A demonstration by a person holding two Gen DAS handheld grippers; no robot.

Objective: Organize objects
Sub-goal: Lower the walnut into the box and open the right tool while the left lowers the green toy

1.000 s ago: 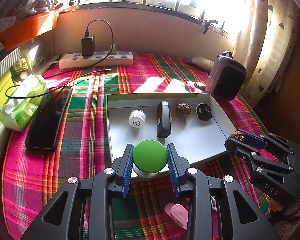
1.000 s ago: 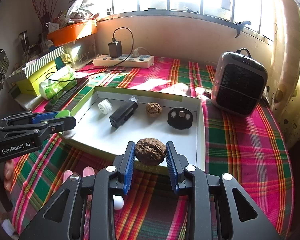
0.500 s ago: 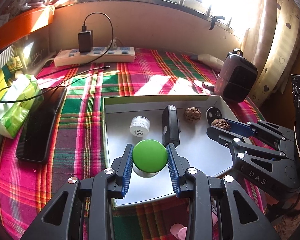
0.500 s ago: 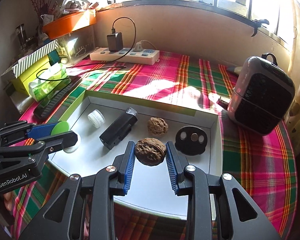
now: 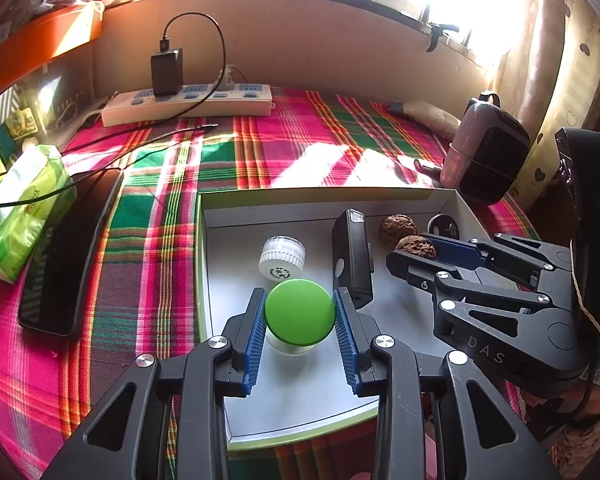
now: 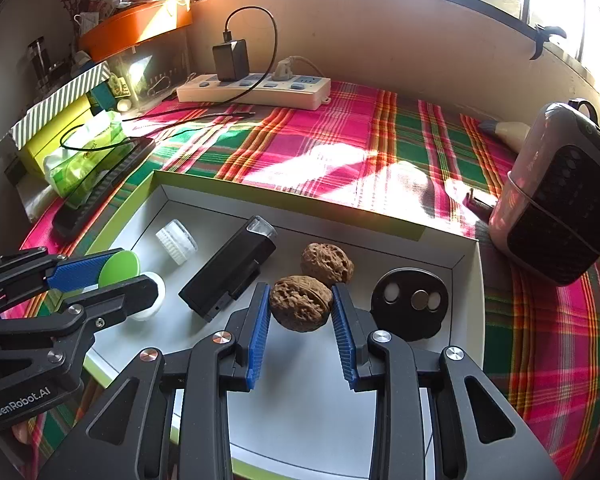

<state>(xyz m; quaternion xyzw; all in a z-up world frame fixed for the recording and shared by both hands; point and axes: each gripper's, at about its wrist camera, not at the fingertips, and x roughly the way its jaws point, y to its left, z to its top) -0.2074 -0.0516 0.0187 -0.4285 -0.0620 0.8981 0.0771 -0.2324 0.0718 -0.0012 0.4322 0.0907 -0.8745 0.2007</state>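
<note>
My left gripper [image 5: 300, 316] is shut on a small jar with a green lid [image 5: 300, 311], held over the near left part of the white tray [image 5: 400, 200]. My right gripper [image 6: 301, 304] is shut on a brown walnut [image 6: 300, 302], held over the tray's middle. Inside the tray lie a white ribbed cap [image 5: 282, 258], a black rectangular device [image 5: 352, 258], a second walnut [image 6: 326, 263] and a black round disc [image 6: 410, 303]. The right gripper [image 5: 414, 249] shows at the right of the left wrist view, and the left gripper [image 6: 112, 276] at the left of the right wrist view.
The tray sits on a pink and green plaid cloth [image 5: 260, 152]. A black phone [image 5: 66, 252] and a green tissue pack [image 5: 20, 208] lie to the left. A white power strip [image 5: 188, 104] with a charger runs along the back wall. A small heater [image 6: 560, 196] stands at the right.
Both grippers have moved forward and lower over the tray, each still holding its object. The walnut now hangs close to the second walnut, and the green-lidded jar is just behind the white cap.
</note>
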